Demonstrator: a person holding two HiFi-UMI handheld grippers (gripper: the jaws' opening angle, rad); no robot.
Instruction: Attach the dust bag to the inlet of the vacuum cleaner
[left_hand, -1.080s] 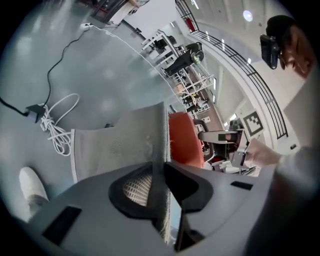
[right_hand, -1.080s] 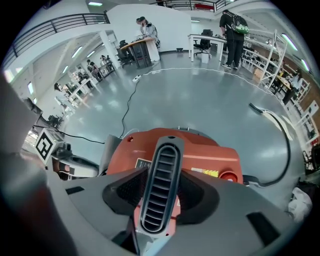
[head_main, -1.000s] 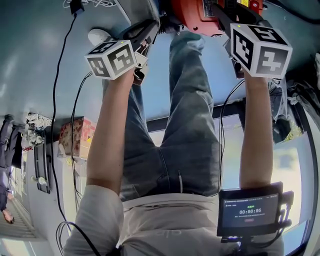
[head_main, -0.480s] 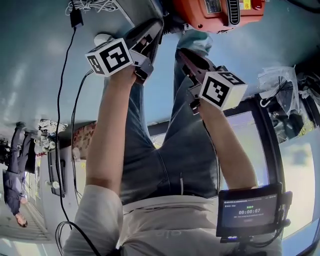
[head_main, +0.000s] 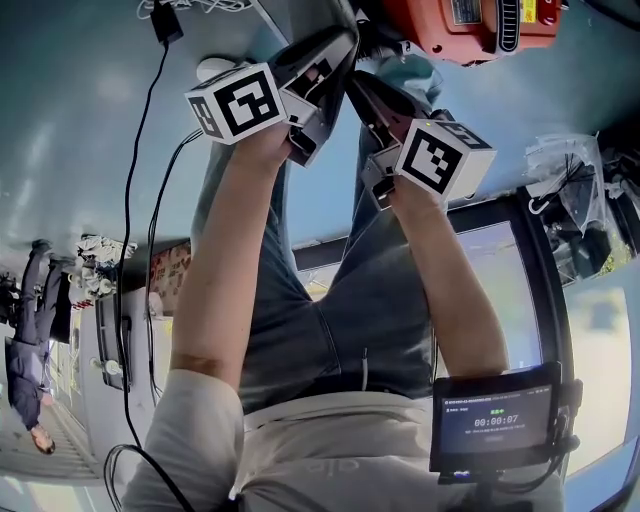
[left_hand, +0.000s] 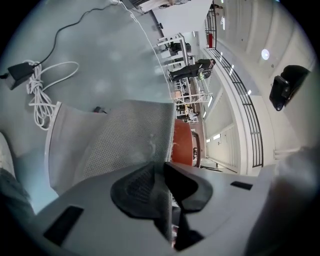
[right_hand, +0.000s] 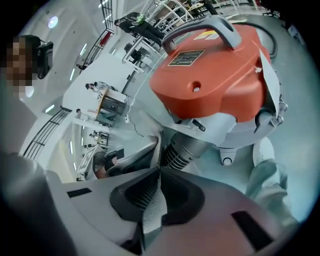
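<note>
The dust bag (left_hand: 127, 142) is grey mesh fabric; in the left gripper view it spreads up from my left gripper (left_hand: 165, 187), which is shut on its edge. My right gripper (right_hand: 156, 192) has just been closing and now pinches a strip of the same mesh (right_hand: 152, 210). Just beyond it stand the orange vacuum cleaner (right_hand: 215, 75) and its ribbed grey inlet (right_hand: 182, 150). In the head view the left gripper (head_main: 342, 42) and right gripper (head_main: 358, 85) meet tip to tip just below the vacuum cleaner (head_main: 470, 25); the bag is mostly hidden there.
A coiled white cable with a black adapter (left_hand: 37, 87) lies on the grey floor. My jeans legs (head_main: 330, 290) and a white shoe (head_main: 212, 68) are beside the vacuum. A small screen (head_main: 495, 415) hangs at my chest. A clear plastic bag (head_main: 565, 165) lies at right.
The right gripper swung left from beside the vacuum to meet the left gripper, rolled over, and closed onto the bag's fabric. The left gripper stayed put and tilted slightly.
</note>
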